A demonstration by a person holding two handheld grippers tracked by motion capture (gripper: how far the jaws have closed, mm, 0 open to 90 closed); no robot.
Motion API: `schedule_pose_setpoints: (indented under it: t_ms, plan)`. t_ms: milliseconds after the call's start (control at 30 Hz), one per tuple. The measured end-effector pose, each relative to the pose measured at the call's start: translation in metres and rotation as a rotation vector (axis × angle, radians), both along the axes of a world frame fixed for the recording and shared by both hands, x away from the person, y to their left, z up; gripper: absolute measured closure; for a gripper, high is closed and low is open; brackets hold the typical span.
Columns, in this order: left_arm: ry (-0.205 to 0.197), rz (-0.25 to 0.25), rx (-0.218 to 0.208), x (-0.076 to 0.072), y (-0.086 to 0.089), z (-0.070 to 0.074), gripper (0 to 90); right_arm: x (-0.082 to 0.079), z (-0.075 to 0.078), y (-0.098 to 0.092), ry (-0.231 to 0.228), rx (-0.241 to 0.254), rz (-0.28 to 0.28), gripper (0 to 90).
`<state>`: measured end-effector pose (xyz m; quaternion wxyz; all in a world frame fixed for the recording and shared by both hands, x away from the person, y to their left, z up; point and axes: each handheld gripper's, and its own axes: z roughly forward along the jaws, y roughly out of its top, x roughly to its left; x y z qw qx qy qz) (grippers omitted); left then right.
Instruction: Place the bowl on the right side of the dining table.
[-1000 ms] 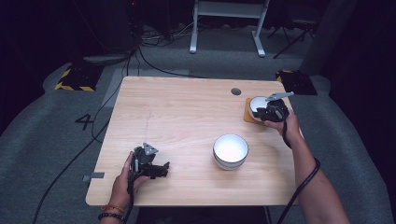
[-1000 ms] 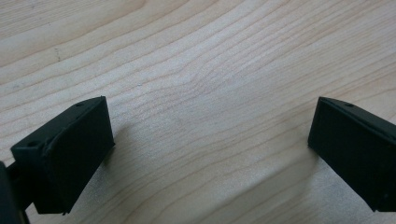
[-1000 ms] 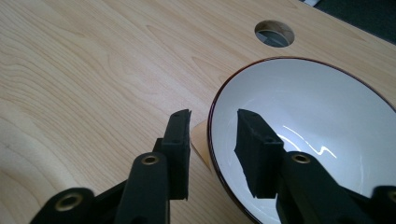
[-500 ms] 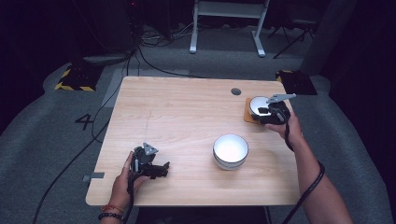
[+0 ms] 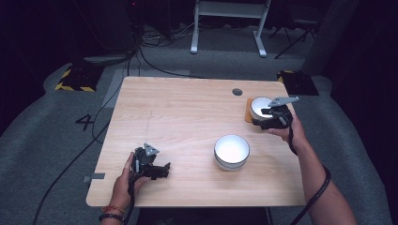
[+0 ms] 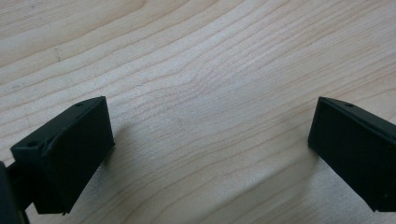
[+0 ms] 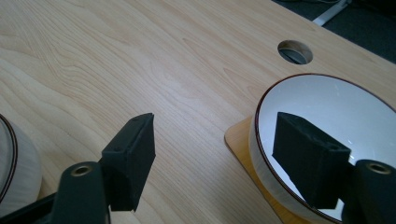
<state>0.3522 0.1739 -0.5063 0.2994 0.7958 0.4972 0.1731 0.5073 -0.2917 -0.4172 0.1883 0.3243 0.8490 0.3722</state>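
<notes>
A small white bowl (image 5: 259, 106) (image 7: 336, 121) with a dark rim sits on a thin wooden coaster (image 5: 248, 108) (image 7: 240, 140) at the table's right edge. My right gripper (image 5: 261, 118) (image 7: 215, 135) is open and straddles the bowl's near rim, one jaw inside the bowl and the other outside over the table. A larger white bowl (image 5: 231, 151) (image 7: 10, 163) stands in the near middle. My left gripper (image 5: 163, 169) (image 6: 210, 116) is open, low over bare wood near the front left corner, with nothing between its jaws.
The light wooden table (image 5: 183, 117) has a round cable hole (image 5: 237, 92) (image 7: 294, 51) just behind the small bowl. Cables, a white stand leg and hazard-striped blocks lie on the grey floor beyond the table.
My right gripper has shifted slightly toward the near side, staying at the small bowl's rim. The left gripper and both bowls have not moved.
</notes>
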Motion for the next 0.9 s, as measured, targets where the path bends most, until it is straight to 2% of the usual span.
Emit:
schedule_pose_setpoints:
  t_ms: [133,433,900]
  plan:
    - [0.000,0.000,0.000,0.000,0.000,0.000,0.2,-0.007,0.004,0.002,-0.017,0.002,0.017,28.0]
    - [0.001,0.000,-0.001,0.000,0.000,0.000,0.2,-0.020,0.010,0.006,-0.047,-0.040,0.054,26.0]
    - [0.001,-0.001,-0.001,0.000,0.000,0.000,0.2,-0.040,0.016,0.008,-0.061,-0.077,0.085,25.5]
